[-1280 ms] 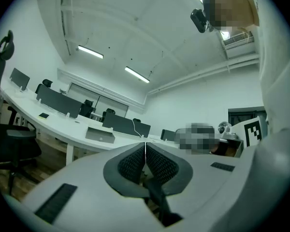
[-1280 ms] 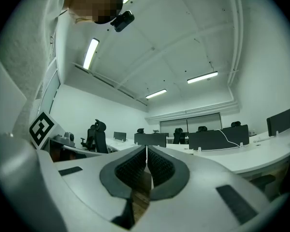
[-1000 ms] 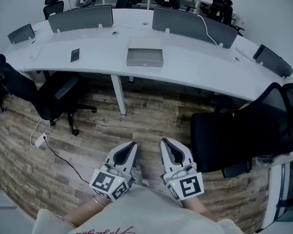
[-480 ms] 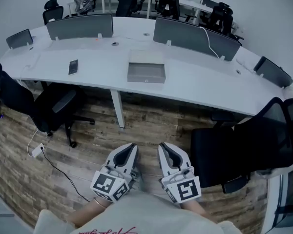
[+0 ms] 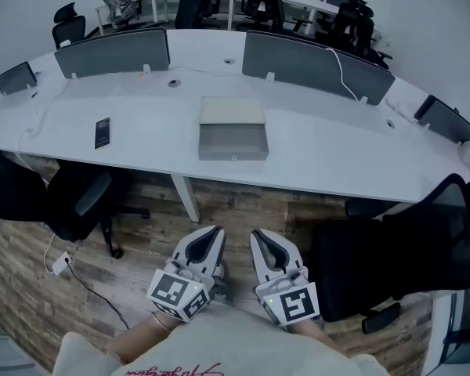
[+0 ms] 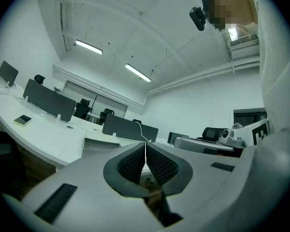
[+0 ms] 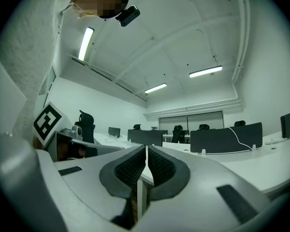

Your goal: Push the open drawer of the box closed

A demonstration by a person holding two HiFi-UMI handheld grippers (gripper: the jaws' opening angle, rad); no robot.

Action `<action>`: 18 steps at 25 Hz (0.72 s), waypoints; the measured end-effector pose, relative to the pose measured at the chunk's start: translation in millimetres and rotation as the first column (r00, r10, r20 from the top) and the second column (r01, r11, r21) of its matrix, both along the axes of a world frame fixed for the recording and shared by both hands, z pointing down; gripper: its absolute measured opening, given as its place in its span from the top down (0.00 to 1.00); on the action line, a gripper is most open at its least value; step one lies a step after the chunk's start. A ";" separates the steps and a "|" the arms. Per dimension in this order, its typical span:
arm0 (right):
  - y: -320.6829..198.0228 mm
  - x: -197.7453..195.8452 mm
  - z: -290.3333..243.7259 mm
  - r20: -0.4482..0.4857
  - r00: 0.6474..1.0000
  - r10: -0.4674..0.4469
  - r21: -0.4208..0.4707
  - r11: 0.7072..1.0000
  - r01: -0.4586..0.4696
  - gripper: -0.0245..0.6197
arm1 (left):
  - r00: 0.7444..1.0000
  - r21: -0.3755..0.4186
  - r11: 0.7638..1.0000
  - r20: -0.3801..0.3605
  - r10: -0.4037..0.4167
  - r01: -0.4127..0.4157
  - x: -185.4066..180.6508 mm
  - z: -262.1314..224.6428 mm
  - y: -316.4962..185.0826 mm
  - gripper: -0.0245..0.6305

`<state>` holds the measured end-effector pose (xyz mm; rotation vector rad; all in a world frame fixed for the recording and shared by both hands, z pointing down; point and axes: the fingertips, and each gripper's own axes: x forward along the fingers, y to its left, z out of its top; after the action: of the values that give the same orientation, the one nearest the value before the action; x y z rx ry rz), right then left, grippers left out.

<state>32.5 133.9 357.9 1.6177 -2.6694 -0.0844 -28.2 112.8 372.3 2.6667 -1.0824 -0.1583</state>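
Head view: the box [image 5: 232,112] lies at the middle of the curved white worktop [image 5: 337,143]. Its drawer [image 5: 233,141] is drawn out toward the person, with the front just short of the near edge. The left gripper [image 5: 216,232] and right gripper [image 5: 255,234] hang low by the person's body over the wooden floor, well apart from the box.

To do the step well, I judge a closed claw should meet the middle of the drawer front squarely and push straight toward the far edge. An off-centre push could skew the drawer. The box looks free to slide, so the other gripper may need to brace its back.

A phone [image 5: 103,131] lies to the left of the box, well apart from it. Grey dividers [image 5: 113,51] line the far edge, clear of the push. Below the near edge, a black chair [image 5: 392,245] stands to the right and another [image 5: 66,198] to the left. The desk leg [image 5: 185,198] stands just left of the box — the approach runs between the two chairs.

Left gripper view: the left gripper [image 6: 145,146] has its ribbed pads pressed together with nothing between them. It looks across the worktop toward the dividers.

Right gripper view: the right gripper [image 7: 146,151] is likewise closed and empty — desks and chairs show beyond it.
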 end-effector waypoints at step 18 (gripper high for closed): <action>-158.5 9.4 55.7 -0.003 0.995 0.098 -0.189 0.977 -0.097 0.92 | 1.000 -0.017 1.000 0.008 0.022 -0.022 -8.7 6.8 -144.5 0.93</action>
<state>41.9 -24.6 413.6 1.6867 -2.5074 0.1708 -36.9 -31.6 379.1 2.6651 -1.0517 -0.1333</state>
